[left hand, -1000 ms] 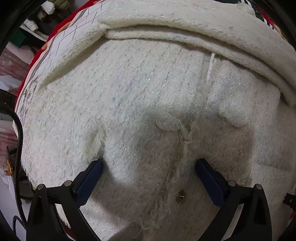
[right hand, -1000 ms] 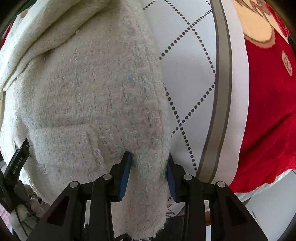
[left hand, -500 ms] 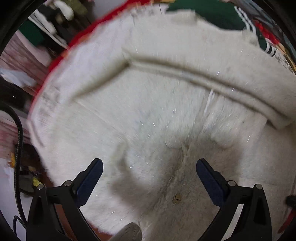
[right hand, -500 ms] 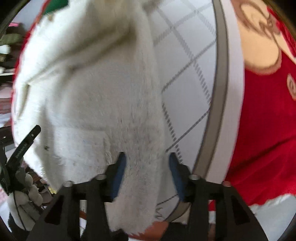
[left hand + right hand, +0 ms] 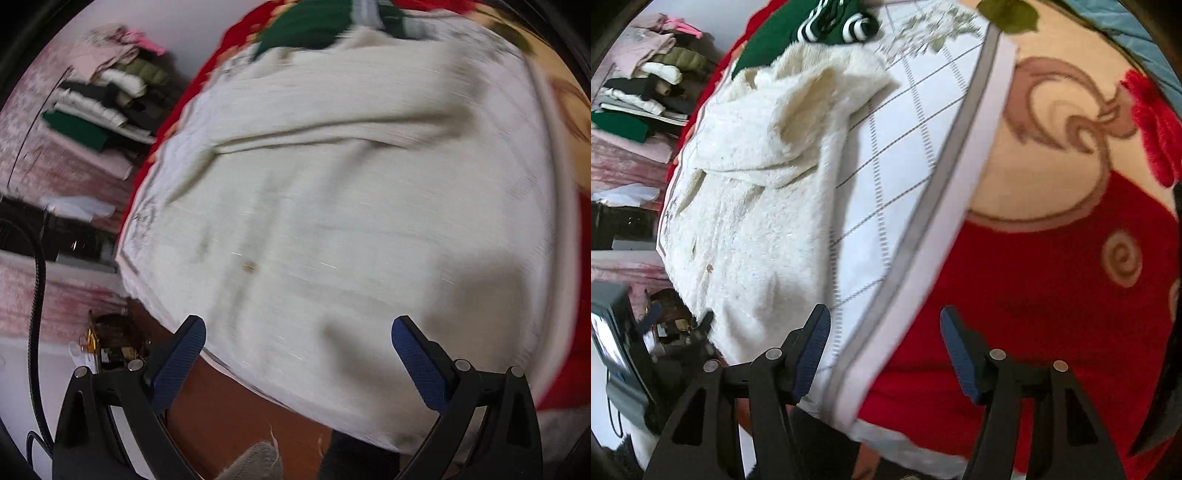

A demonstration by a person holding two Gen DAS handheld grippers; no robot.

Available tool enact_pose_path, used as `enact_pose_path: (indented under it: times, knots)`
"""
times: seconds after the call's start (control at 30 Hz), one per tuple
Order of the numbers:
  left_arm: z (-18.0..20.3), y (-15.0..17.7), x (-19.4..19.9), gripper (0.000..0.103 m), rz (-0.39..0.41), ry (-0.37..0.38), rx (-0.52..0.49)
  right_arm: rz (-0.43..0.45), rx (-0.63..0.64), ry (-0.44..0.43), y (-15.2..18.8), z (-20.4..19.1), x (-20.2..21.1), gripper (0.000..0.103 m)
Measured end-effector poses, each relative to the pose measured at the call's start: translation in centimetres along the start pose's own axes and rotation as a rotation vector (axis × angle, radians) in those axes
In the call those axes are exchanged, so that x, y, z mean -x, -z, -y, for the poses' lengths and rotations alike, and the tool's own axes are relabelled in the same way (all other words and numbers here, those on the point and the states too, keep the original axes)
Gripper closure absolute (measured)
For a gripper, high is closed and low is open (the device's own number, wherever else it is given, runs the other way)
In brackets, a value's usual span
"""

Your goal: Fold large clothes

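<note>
Cream tweed jacket (image 5: 753,229) lies flat ahead and to the left of our right claw (image 5: 882,347), spread on a white quilted sheet (image 5: 905,155) over a red patterned blanket (image 5: 1052,280) on what looks to us like a bed. In the left wrist view, which is blurred, the same jacket (image 5: 351,221) fills the space just beyond our left claw (image 5: 295,354).

We judge that 1 fold has been laid and we are between folds. Our right claw's jaws have just been opening, and nothing is between them; only sheet and blanket show in the gap. Our left claw stands wide apart and holds nothing either.

The next move, as we see it, calls for both claws to come down on a free edge of the jacket, pinch it and carry it across, keeping the layers square.

We count 1 jacket to fold, 2 claws, 1 green garment with white stripes (image 5: 827,22) lying beyond the jacket, and 1 stack of folded clothes (image 5: 646,74) far off to the left.
</note>
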State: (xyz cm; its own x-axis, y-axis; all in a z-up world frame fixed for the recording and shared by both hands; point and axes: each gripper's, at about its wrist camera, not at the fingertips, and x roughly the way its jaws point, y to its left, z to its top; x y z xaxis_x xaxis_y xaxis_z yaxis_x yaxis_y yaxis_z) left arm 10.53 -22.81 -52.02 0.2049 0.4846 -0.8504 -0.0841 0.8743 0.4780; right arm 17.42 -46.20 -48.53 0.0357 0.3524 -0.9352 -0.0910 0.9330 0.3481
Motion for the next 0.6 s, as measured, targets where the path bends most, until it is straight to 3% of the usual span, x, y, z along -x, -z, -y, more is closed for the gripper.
enact_pose_path:
  times: [0.1,0.3,0.43,0.6]
  knots:
    - [4.1,1.1,1.5,0.0,0.017,0.006,-0.096,0.015,0.014,-0.017,0.3,3.8,1.3,0.038]
    - [10.7,3.0,0.2,0.0,0.056,-0.104,-0.301,0.081,0.015,-0.126,-0.7,9.2,2.9,0.038]
    - [11.4,2.9,-2.2,0.0,0.031,-0.135,-0.317,0.11,0.033,-0.272,-3.0,9.1,1.4,0.038]
    - [11.2,1.9,-2.4,0.0,0.067,-0.154,-0.284,0.067,-0.003,-0.404,-6.6,7.9,-2.5,0.038]
